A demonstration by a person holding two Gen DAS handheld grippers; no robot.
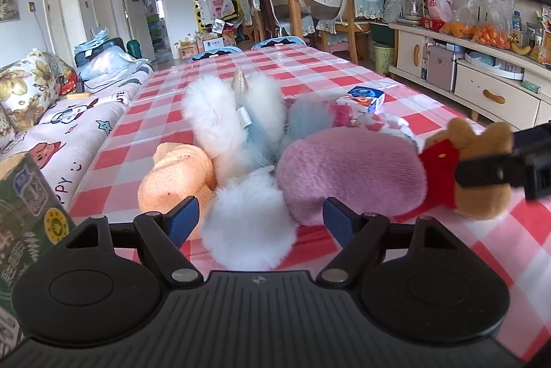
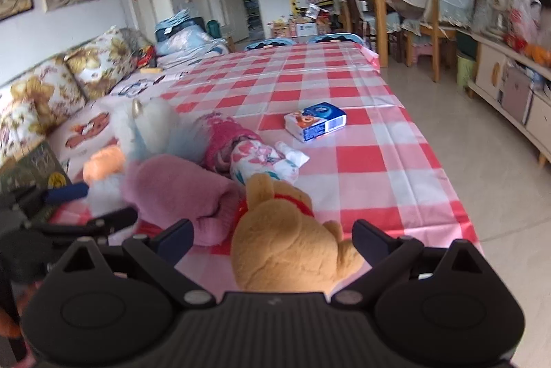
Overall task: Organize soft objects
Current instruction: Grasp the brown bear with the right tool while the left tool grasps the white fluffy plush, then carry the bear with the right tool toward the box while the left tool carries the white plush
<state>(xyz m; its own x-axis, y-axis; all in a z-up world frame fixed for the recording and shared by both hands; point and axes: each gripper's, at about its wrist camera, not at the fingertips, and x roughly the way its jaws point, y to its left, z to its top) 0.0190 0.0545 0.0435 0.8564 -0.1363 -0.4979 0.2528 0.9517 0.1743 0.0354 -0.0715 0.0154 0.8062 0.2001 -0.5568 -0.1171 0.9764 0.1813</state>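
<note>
A: Entry. The left hand-held gripper (image 1: 258, 221) is standing spread, jaws wide, with the fluffy white plush ball (image 1: 248, 227) lying between the blue fingertips (image 1: 182, 220). No pad is pressing on it that I can see.

B: And the right one?

A: The right hand-held gripper (image 2: 272, 239) is also standing spread. The tan plush bear with a red collar (image 2: 289, 240) is lying between its fingers, low in the frame, on the red-and-white checked counter (image 2: 361, 161). The fingers are sitting just beside the bear; I am judging no grip yet.

B: Where is the rest of the pile?

A: It is bunching at the near left part of the counter: a pink fuzzy knitted piece (image 1: 347, 171) touching the bear, a peach knitted piece (image 1: 179, 175) to the left, a white long-haired unicorn plush with a gold horn (image 1: 237, 113) behind, and a rolled floral cloth (image 2: 255, 158) further back. A blue tissue packet (image 2: 315, 122) is lying apart from them.

B: Step in hand?

A: I am reading it as the approach for a two-handed pick-up, one soft toy per gripper.

B: Next move?

A: Likely closing each pair of jaws gently; plush compresses, so the pads are needing to sink in well before lifting. Where the toys are going I cannot tell.
</note>
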